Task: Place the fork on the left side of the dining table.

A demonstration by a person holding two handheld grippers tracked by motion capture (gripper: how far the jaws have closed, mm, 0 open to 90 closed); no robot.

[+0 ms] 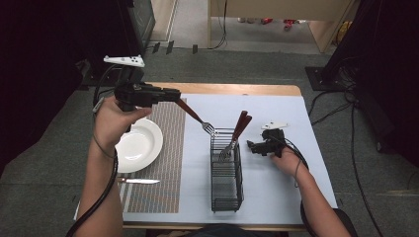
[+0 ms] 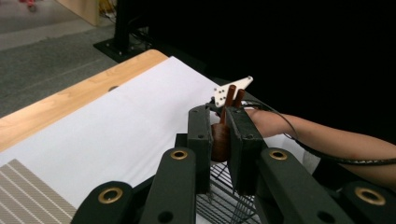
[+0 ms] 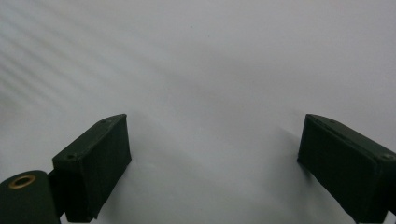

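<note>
Clamping a fork lifted from the wire basket, the left gripper still must set it by the plate; right gripper rests with jaws apart.

Wooden table mid-frame is mostly covered by a white sheet, with a striped placemat at left carrying a white plate and knife, and a black wire caddy in the center.

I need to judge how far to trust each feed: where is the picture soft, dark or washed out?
High view: evenly lit and fairly sharp, room edges black. Left gripper view: the fingers and the fork handle between them are clear, the background upper right is dark. Right gripper view: pale, featureless white sheet, hazy, with faint streaks upper left.
</note>
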